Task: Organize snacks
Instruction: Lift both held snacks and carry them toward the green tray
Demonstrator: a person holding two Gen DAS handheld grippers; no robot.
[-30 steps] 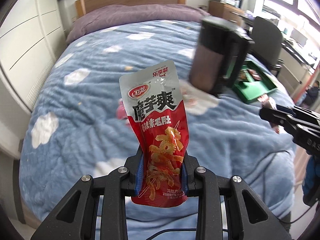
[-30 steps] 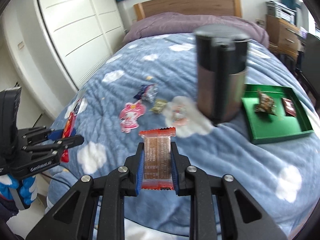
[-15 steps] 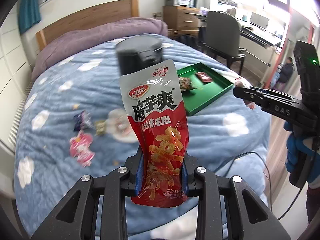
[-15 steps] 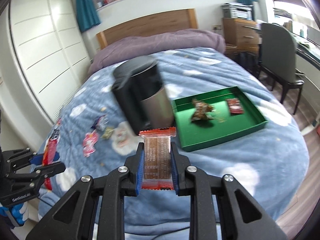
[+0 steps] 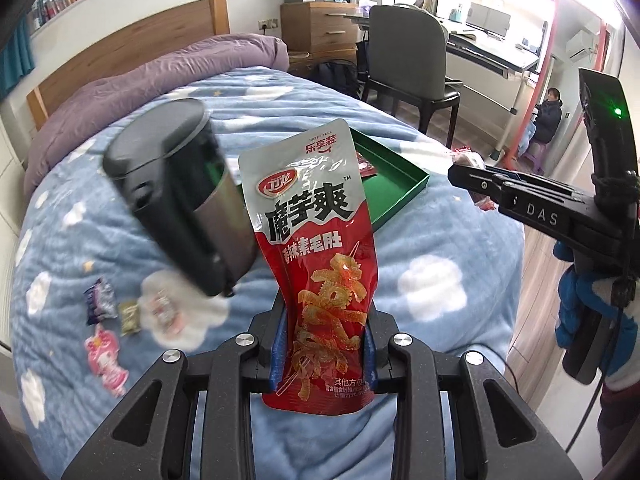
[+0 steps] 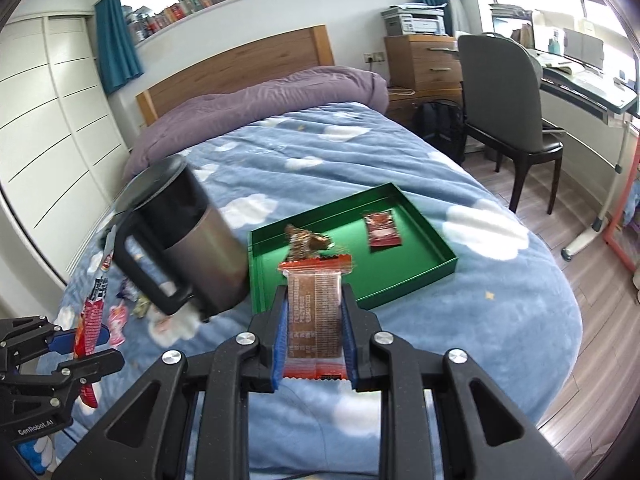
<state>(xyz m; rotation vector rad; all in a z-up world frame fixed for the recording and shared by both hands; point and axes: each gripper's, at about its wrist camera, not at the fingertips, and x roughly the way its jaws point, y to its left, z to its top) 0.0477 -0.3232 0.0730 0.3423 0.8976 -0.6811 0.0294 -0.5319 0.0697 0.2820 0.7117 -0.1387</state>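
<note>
The left gripper [image 5: 324, 354] clamps a red konjac snack pouch [image 5: 316, 256] upright above the bed [image 5: 440, 240]; the right gripper [image 6: 314, 338] clamps a brown snack bar [image 6: 316, 312]. A green tray [image 6: 416, 276] sits near the bed's right edge, holding a red packet [image 6: 382, 230] and a crumpled brown wrapper [image 6: 304, 242]. A black bin [image 6: 188, 240] stands just left of the tray, with loose candies [image 5: 106, 320] beyond it on the bed.

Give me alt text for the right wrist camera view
The right gripper clamps a brown snack bar upright above a blue cloud-print bed. Beyond it lie a green tray holding two snacks and a dark cylindrical bin.
</note>
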